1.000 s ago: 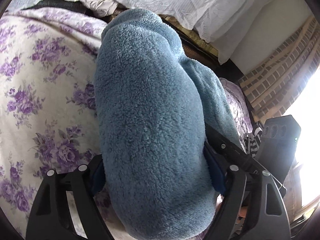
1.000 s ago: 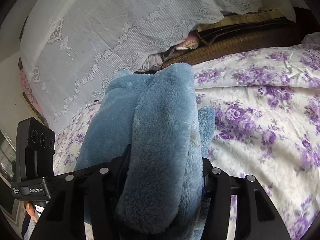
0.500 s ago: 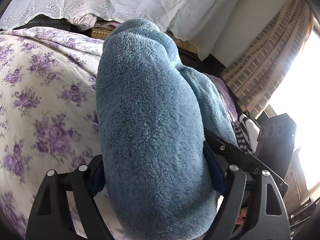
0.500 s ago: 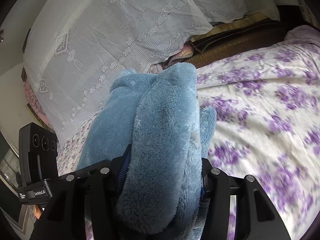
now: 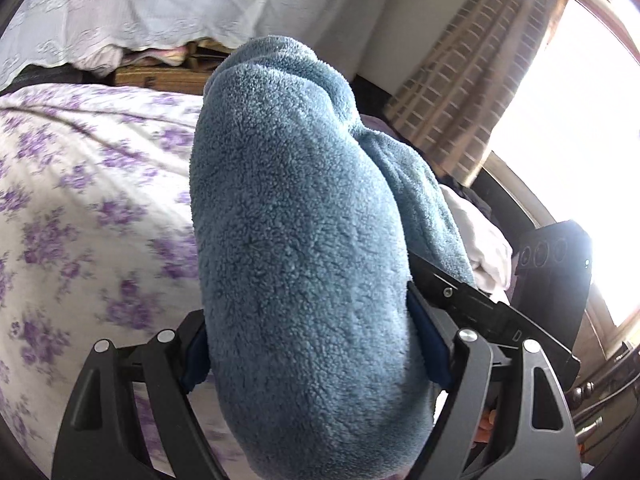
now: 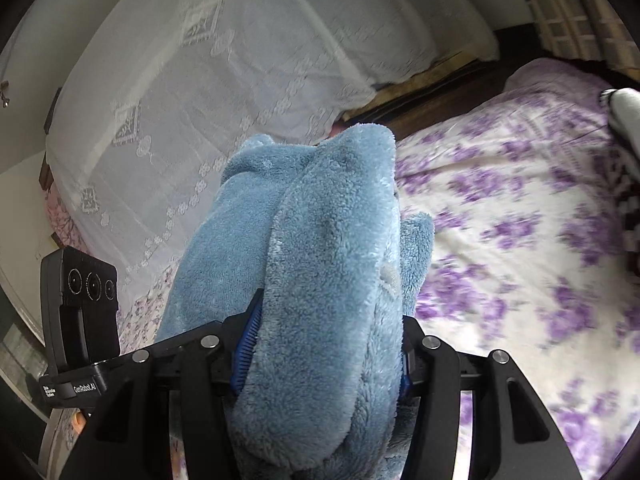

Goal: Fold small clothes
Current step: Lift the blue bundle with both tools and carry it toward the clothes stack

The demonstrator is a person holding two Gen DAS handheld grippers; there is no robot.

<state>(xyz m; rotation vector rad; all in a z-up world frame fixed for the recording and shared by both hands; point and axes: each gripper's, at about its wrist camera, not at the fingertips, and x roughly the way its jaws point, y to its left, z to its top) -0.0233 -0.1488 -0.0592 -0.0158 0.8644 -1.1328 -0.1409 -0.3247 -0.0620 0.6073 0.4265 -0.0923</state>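
A thick blue fleece garment (image 5: 296, 248) is bunched into a fat roll and fills the middle of the left wrist view. My left gripper (image 5: 316, 354) is shut on it, blue pads pressing both sides. The same blue fleece garment (image 6: 324, 280) rises in a folded hump in the right wrist view, and my right gripper (image 6: 324, 354) is shut on it too. Both ends are held above the bed with the purple-flowered sheet (image 5: 80, 208). The right gripper's black body (image 5: 552, 280) shows at the right of the left wrist view, the left gripper's body (image 6: 80, 300) at the left of the right wrist view.
The flowered sheet (image 6: 520, 240) spreads under and beside the garment. A white lace cloth (image 6: 224, 80) hangs behind the bed over a wooden headboard (image 6: 432, 96). A checked curtain (image 5: 472, 80) and bright window stand at the right. A black-and-white patterned cloth (image 6: 624, 160) lies at the bed's right edge.
Both grippers have swung sideways across the bed and risen a little with the garment still gripped; the window and curtain have come further into the left wrist view.
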